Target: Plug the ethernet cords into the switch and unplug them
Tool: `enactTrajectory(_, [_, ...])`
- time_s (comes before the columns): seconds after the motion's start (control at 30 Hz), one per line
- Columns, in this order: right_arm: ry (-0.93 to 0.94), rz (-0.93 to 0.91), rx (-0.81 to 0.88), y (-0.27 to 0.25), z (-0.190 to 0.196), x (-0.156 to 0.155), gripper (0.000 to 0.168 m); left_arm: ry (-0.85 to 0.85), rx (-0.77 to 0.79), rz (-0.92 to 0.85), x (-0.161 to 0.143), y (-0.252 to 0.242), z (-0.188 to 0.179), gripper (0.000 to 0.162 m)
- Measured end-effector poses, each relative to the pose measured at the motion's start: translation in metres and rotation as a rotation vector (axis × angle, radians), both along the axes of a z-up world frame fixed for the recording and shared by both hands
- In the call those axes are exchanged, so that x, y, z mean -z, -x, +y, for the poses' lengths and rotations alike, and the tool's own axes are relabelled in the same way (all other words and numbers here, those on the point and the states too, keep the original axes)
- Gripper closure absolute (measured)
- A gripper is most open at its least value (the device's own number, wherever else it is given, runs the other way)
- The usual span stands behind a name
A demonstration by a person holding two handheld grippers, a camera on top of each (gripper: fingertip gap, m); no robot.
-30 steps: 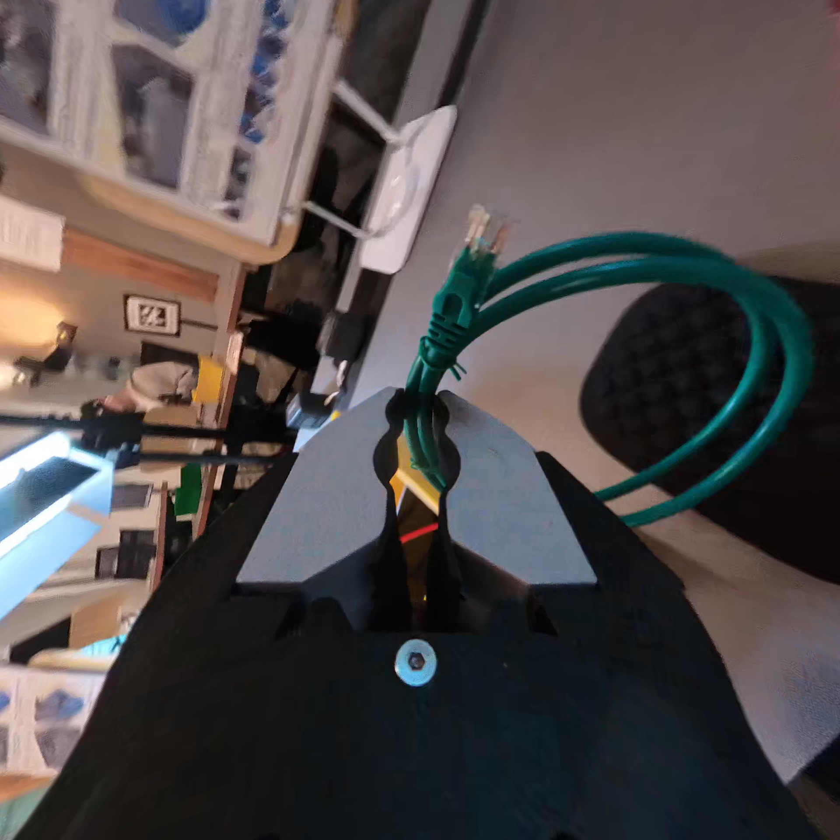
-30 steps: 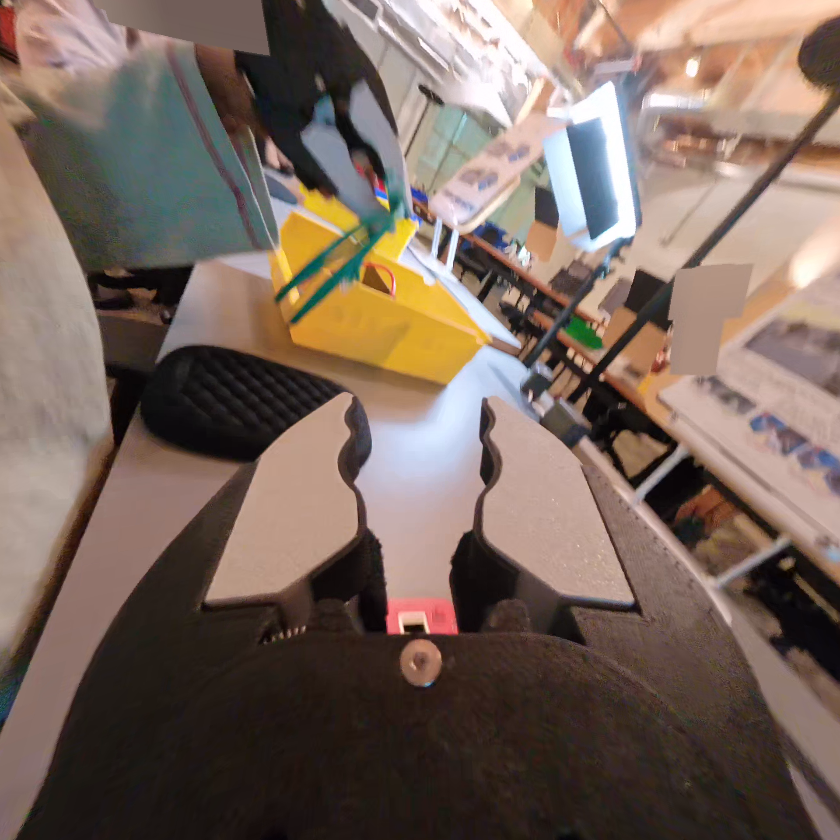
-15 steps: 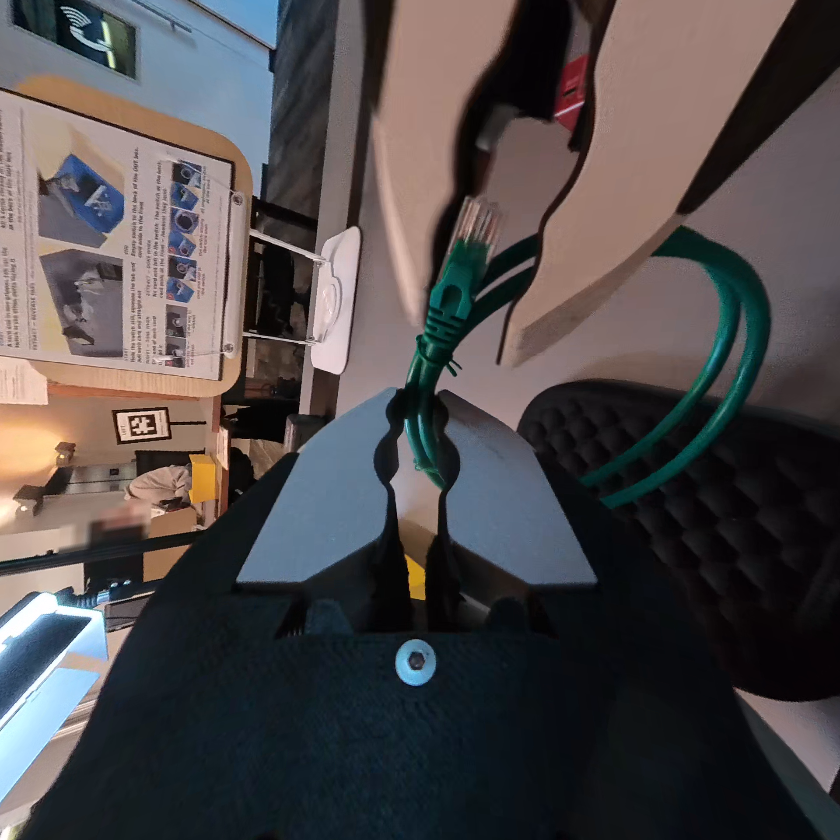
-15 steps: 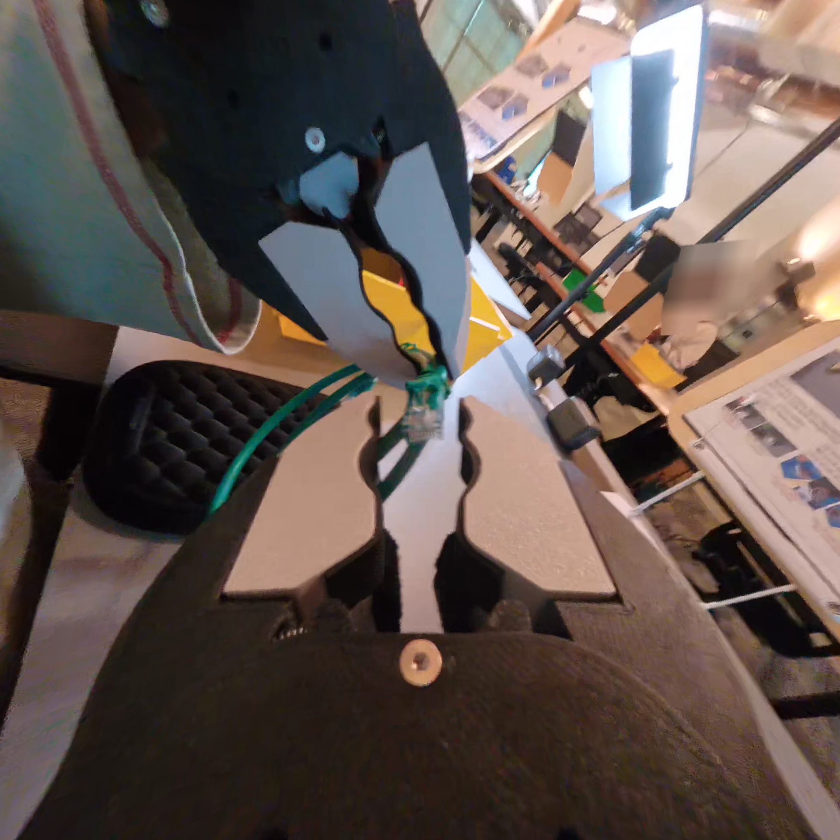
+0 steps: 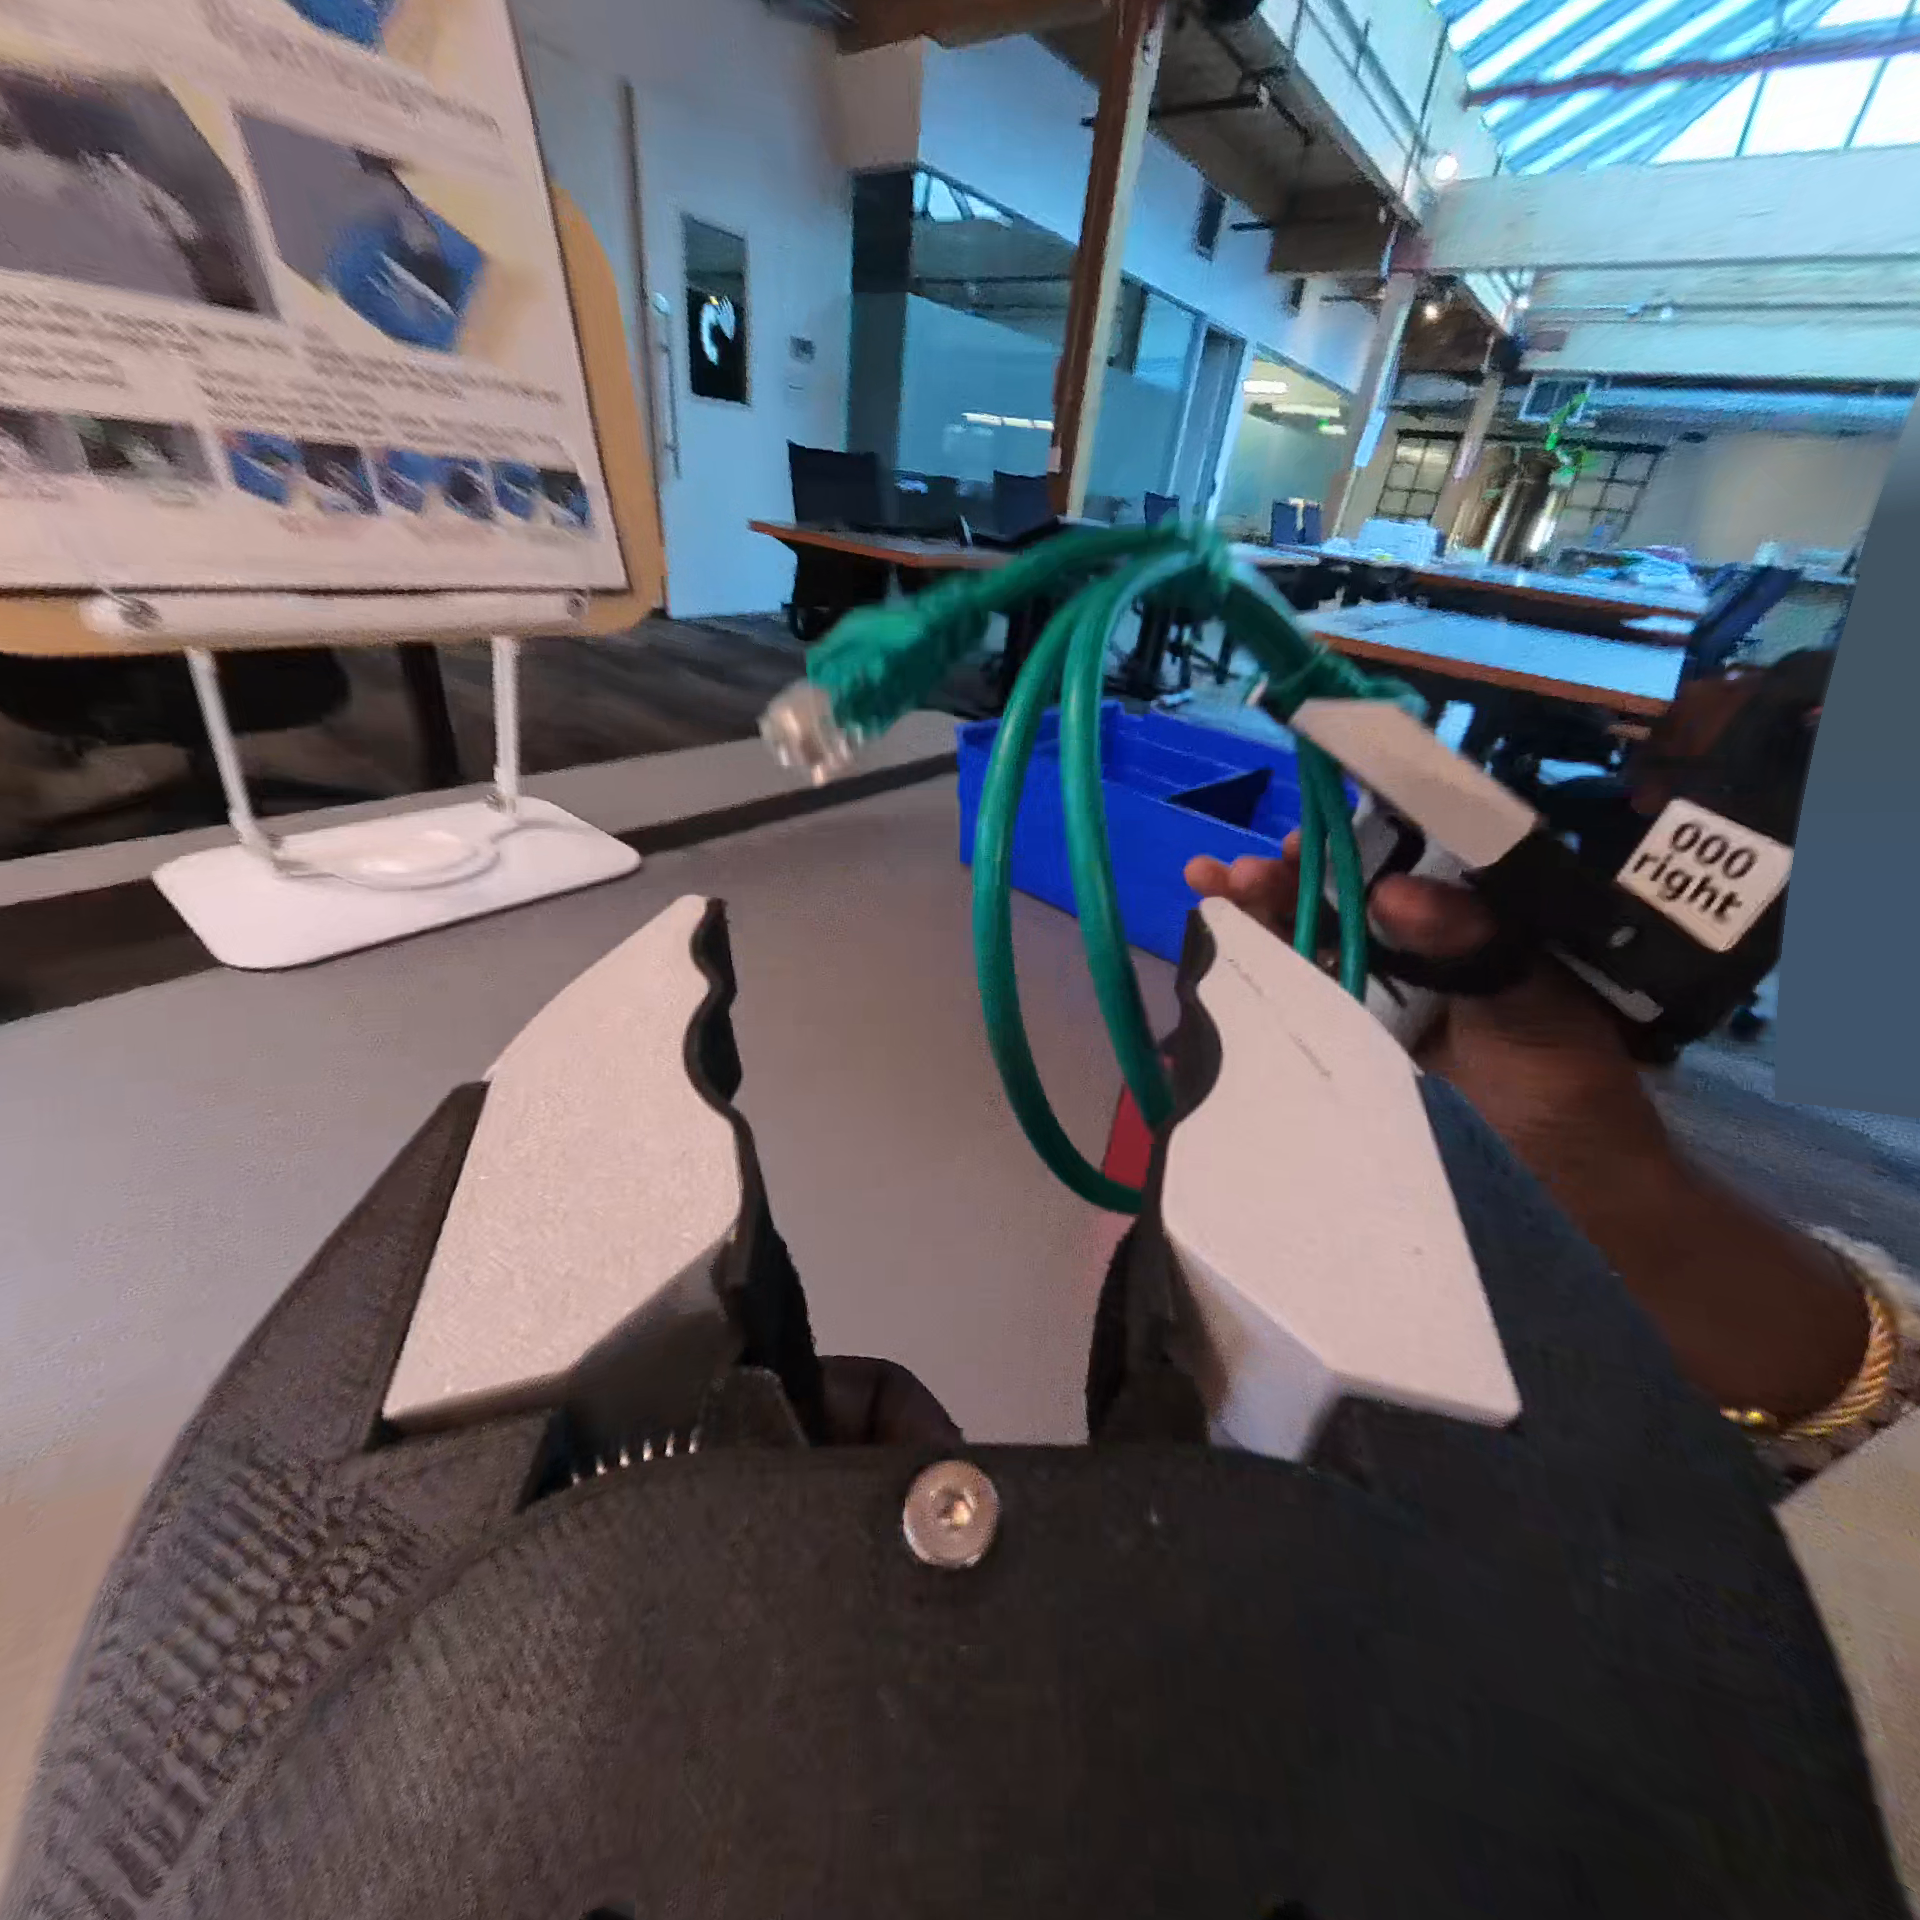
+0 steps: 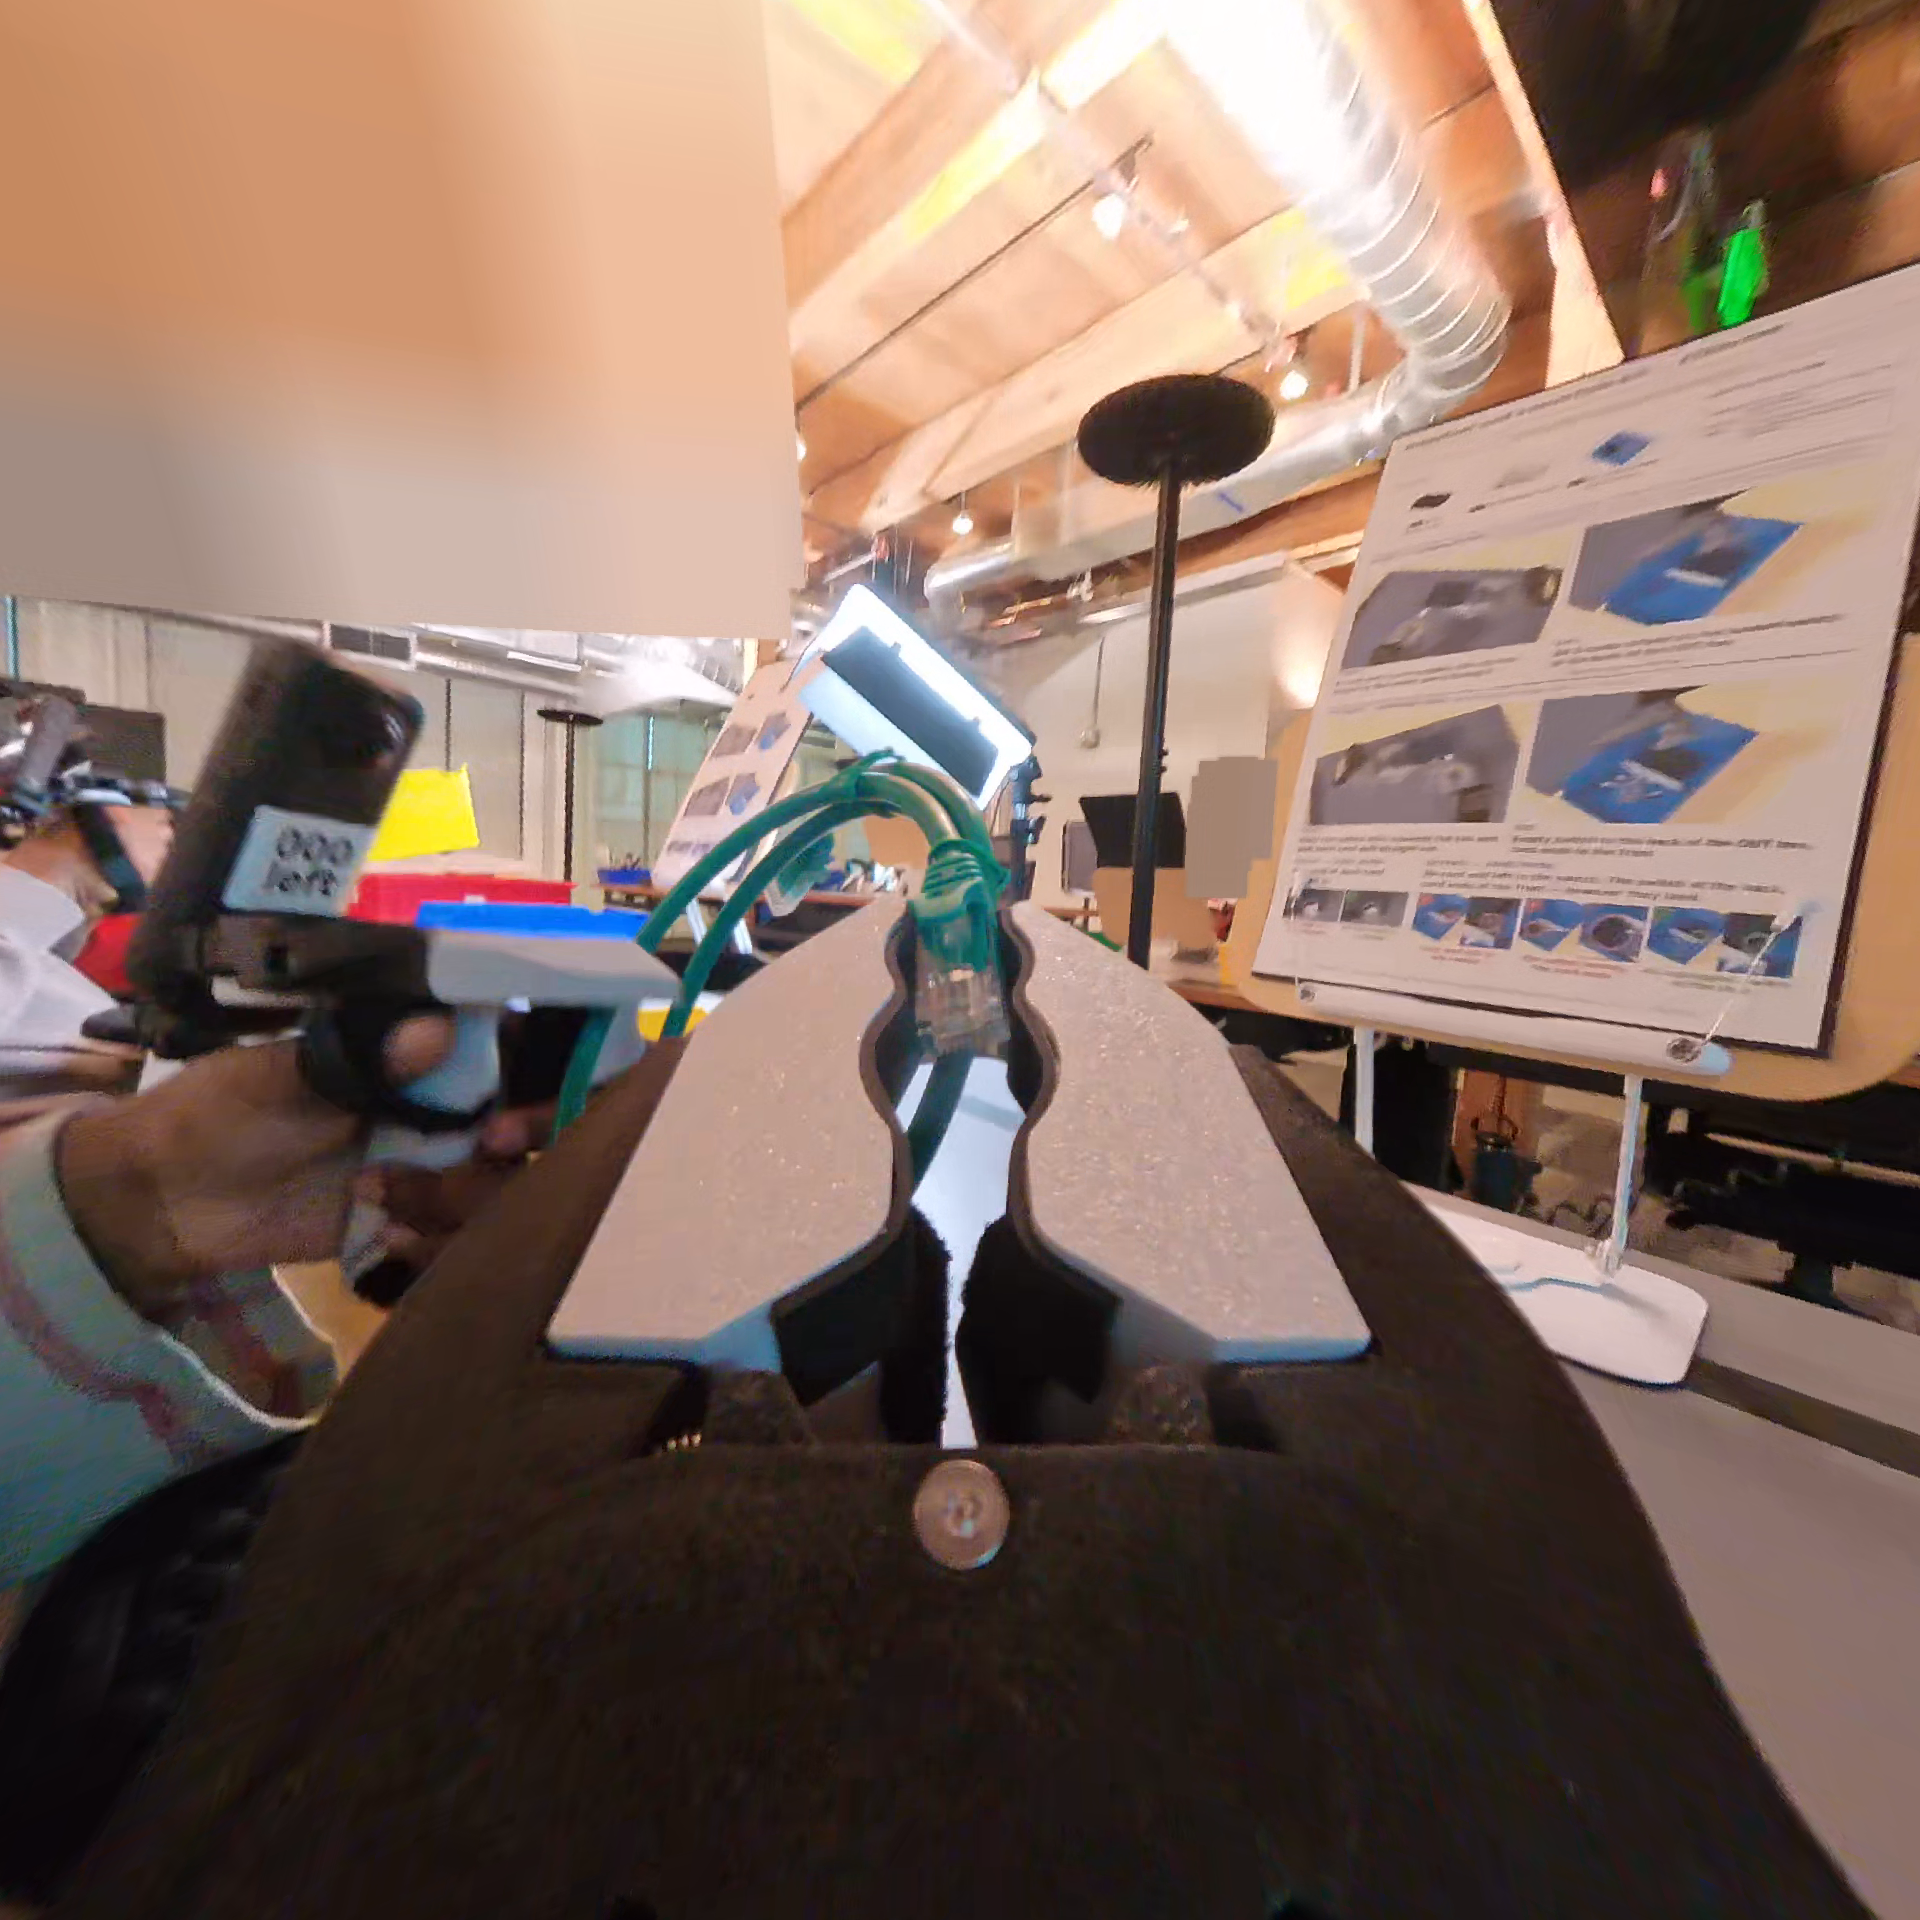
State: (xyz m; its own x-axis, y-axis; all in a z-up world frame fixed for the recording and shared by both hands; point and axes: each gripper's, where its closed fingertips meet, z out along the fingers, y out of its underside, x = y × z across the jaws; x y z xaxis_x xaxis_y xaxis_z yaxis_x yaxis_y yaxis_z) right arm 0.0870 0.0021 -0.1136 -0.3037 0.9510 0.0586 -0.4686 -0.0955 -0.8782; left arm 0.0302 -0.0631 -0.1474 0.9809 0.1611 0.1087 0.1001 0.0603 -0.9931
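Observation:
A bundled green ethernet cord (image 5: pixel 1039 883) hangs in the air over the grey table (image 5: pixel 312 1091). My right gripper (image 6: pixel 956 920) is shut on one clear plug (image 6: pixel 956 987) of the cord, both pads pressing on it. It also shows in the left wrist view (image 5: pixel 1403 769), held by a hand. The cord's other plug (image 5: pixel 821 717) hangs free. My left gripper (image 5: pixel 951 925) is open wide. The cord's loop hangs between its fingers close to the right one (image 5: pixel 1278 1039), and no pad presses on it. The left gripper also shows in the right wrist view (image 6: pixel 540 961).
A blue bin (image 5: pixel 1143 800) stands on the table behind the cord. An instruction board on a white stand (image 5: pixel 395 873) is at the left; it also shows in the right wrist view (image 6: pixel 1610 727). A black pole (image 6: pixel 1164 727) stands behind.
My left gripper let go of the green cord and opened wide. My right gripper closed on the cord's plug and now carries it. Both views swung round.

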Motion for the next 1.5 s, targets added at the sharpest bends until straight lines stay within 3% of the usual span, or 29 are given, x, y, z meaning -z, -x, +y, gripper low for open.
enactTrajectory(0.07, [0.005,0.038,-0.009,-0.005,-0.003,-0.003,0.154,-0.008,0.036,0.019,0.005,-0.008,0.011,0.104])
enactTrajectory(0.13, [-0.007,0.032,-0.029,-0.005,-0.009,0.001,0.154,-0.104,0.053,0.041,-0.006,-0.013,0.010,0.151])
enactTrajectory(0.17, [-0.014,0.035,-0.039,-0.005,-0.011,0.002,0.154,-0.128,0.048,0.053,-0.010,-0.011,0.007,0.153])
enactTrajectory(0.23, [-0.063,0.063,-0.113,-0.012,-0.020,0.004,0.153,-0.098,0.132,0.097,-0.012,-0.015,0.001,0.153])
enactTrajectory(0.33, [-0.135,0.070,-0.298,-0.027,-0.033,0.008,0.133,-0.021,0.185,0.174,-0.013,-0.009,-0.013,0.154])
enactTrajectory(0.4, [-0.112,0.019,-0.357,-0.029,-0.026,0.006,0.110,0.045,0.230,0.272,-0.011,-0.008,-0.020,0.154])
enactTrajectory(0.5, [-0.108,-0.106,-0.472,-0.026,-0.032,0.011,0.103,0.132,0.328,0.404,-0.005,-0.019,-0.024,0.154])
enactTrajectory(0.63, [-0.209,-0.260,-0.657,-0.024,-0.074,0.035,0.111,0.220,0.388,0.468,0.007,-0.026,-0.014,0.155])
enactTrajectory(0.7, [-0.248,-0.333,-0.637,-0.016,-0.084,0.049,0.147,0.239,0.388,0.478,0.011,-0.028,-0.008,0.155])
enactTrajectory(0.77, [-0.235,-0.317,-0.565,-0.010,-0.080,0.049,0.152,0.239,0.313,0.480,0.008,-0.018,-0.005,0.150])
enactTrajectory(0.87, [-0.224,-0.230,-0.387,-0.005,-0.062,0.035,0.153,0.217,-0.031,0.474,-0.010,0.025,-0.010,0.096])
enactTrajectory(0.93, [-0.221,-0.182,-0.199,0.000,-0.043,0.023,0.154,0.104,-0.180,0.373,-0.025,0.037,-0.023,0.086])
enactTrajectory(0.97, [-0.201,-0.158,-0.099,0.003,-0.033,0.016,0.154,0.013,-0.172,0.267,-0.030,0.030,-0.025,0.087])
enactTrajectory(1.07, [-0.158,-0.086,0.123,0.006,-0.015,0.005,0.154,-0.115,0.060,-0.012,-0.029,-0.016,-0.004,0.104])
enactTrajectory(1.13, [-0.202,-0.073,0.184,0.010,-0.021,0.008,0.154,-0.040,0.166,-0.049,-0.019,-0.039,0.019,0.104])
enactTrajectory(1.23, [-0.281,-0.093,0.235,0.017,-0.034,0.018,0.153,-0.069,0.189,-0.086,-0.026,-0.052,0.038,0.121])
enactTrajectory(1.27, [-0.295,-0.095,0.240,0.018,-0.038,0.020,0.154,-0.081,0.181,-0.092,-0.029,-0.050,0.041,0.135])
enactTrajectory(1.37, [-0.314,-0.108,0.236,0.020,-0.041,0.023,0.152,-0.073,0.226,-0.079,-0.030,-0.052,0.041,0.144])
enactTrajectory(1.5, [-0.401,0.043,-0.048,-0.004,-0.059,0.017,0.139,0.039,0.412,-0.112,-0.022,-0.056,0.019,0.151])
